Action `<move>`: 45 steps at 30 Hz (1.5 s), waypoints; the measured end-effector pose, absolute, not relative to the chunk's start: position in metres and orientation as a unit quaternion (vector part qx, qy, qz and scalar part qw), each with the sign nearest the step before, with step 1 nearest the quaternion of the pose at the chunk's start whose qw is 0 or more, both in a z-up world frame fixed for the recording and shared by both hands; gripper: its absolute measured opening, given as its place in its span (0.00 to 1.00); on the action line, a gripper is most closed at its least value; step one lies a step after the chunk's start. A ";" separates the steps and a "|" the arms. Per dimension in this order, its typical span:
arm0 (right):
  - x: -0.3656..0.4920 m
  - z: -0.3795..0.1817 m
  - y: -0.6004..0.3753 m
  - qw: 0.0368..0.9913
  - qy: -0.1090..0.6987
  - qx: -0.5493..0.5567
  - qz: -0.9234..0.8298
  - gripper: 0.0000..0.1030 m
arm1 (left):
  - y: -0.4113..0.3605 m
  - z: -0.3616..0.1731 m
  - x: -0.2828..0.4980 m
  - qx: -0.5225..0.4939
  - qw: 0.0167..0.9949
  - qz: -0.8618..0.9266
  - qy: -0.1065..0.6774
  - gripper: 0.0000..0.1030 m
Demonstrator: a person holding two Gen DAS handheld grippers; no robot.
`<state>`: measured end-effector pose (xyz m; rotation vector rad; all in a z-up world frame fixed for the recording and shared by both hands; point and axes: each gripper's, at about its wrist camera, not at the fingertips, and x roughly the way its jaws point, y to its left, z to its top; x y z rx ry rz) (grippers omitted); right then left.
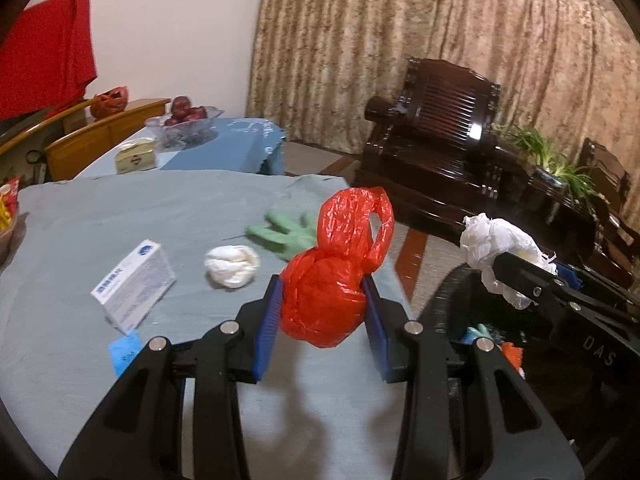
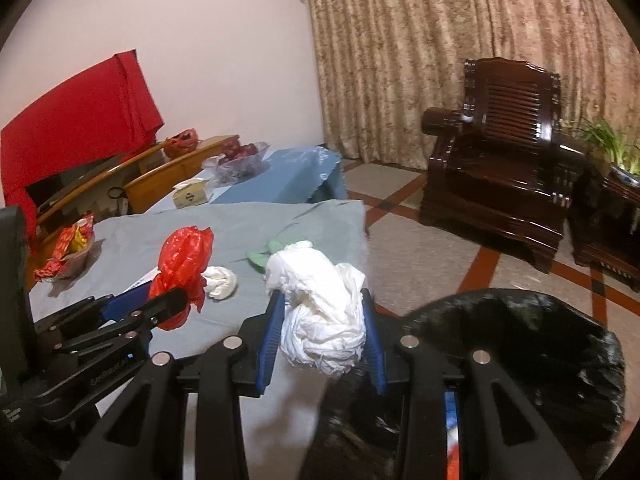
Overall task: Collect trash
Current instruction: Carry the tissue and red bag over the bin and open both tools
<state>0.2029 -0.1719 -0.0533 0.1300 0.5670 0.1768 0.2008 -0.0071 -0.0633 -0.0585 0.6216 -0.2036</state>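
Both loads are secured, the left hand-held gripper (image 1: 324,300) pinching the red plastic bag (image 1: 332,268) at frame centre and the right hand-held gripper (image 2: 322,320) pinching the white wad (image 2: 320,312); each should be carried fully over the black bin bag (image 2: 520,320) at lower right before the jaws spread.

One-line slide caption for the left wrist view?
Left gripper clamps a crumpled red plastic bag above the grey-clothed table; right gripper carries white paper.
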 end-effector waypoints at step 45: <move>0.127 -0.089 -0.336 0.942 0.307 0.102 -0.084 0.43 | -0.193 -0.123 0.183 0.025 0.893 -0.282 0.350 0.47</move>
